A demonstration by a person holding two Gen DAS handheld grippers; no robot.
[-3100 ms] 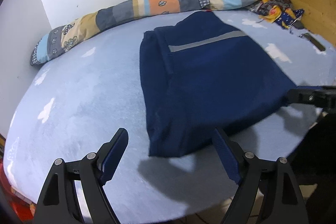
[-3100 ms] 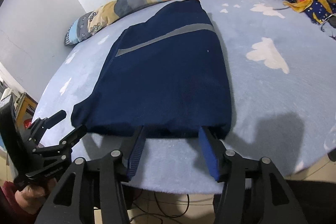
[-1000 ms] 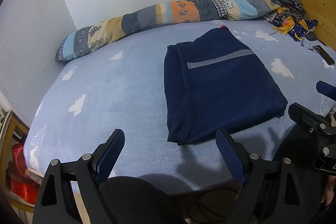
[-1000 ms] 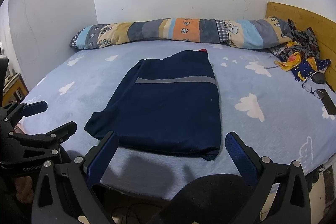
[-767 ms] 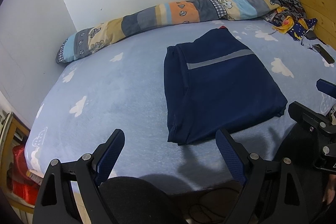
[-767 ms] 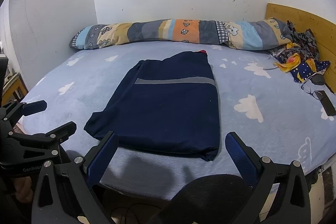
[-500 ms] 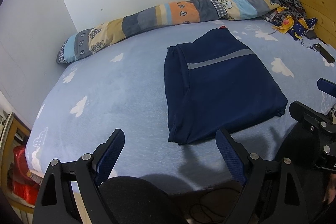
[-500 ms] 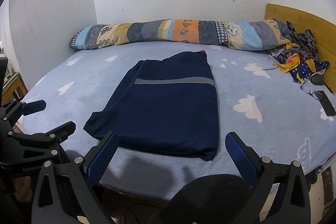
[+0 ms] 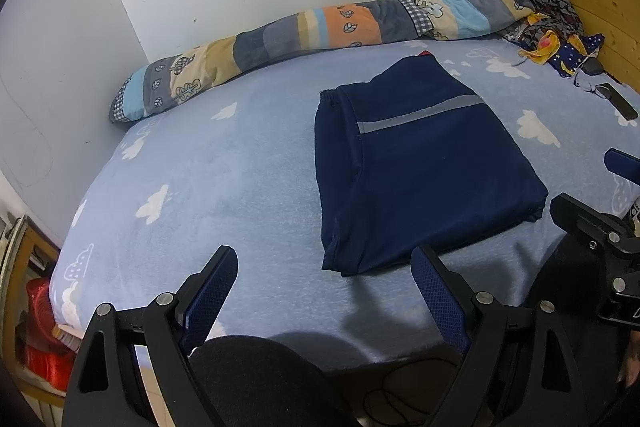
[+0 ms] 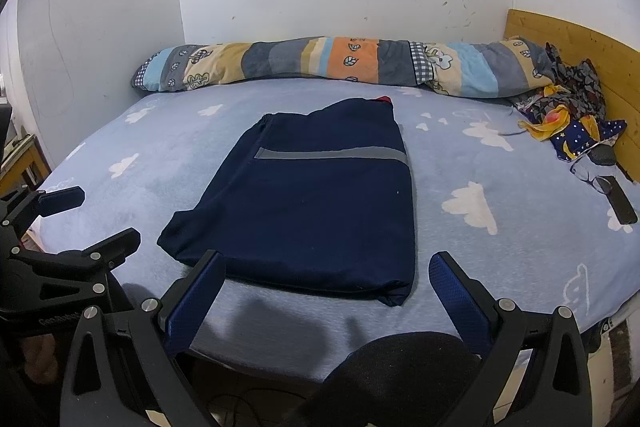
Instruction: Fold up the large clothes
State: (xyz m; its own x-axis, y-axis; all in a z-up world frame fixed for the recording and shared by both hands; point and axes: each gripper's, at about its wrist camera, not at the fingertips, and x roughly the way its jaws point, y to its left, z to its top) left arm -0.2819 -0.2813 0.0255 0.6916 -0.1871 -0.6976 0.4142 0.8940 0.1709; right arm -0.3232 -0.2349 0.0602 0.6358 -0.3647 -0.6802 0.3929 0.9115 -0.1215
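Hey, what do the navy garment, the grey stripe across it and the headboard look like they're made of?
Navy garment: soft matte knit or fleece, going by its dull, slightly fuzzy surface. Grey stripe: smoother flat tape, possibly reflective; hard to confirm. Headboard: light unpainted wood, with visible knots and plank seams.

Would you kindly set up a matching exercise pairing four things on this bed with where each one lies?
Things:
1. navy garment
2. patchwork bolster
3. heap of patterned clothes
4. black phone

Places:
A. along the far wall
B. folded flat in the middle of the cloud-print sheet
C. on the sheet near the right edge, nearer the camera than the heap
D. in the far right corner against the wooden headboard

Pairs: 1-B, 2-A, 3-D, 4-C
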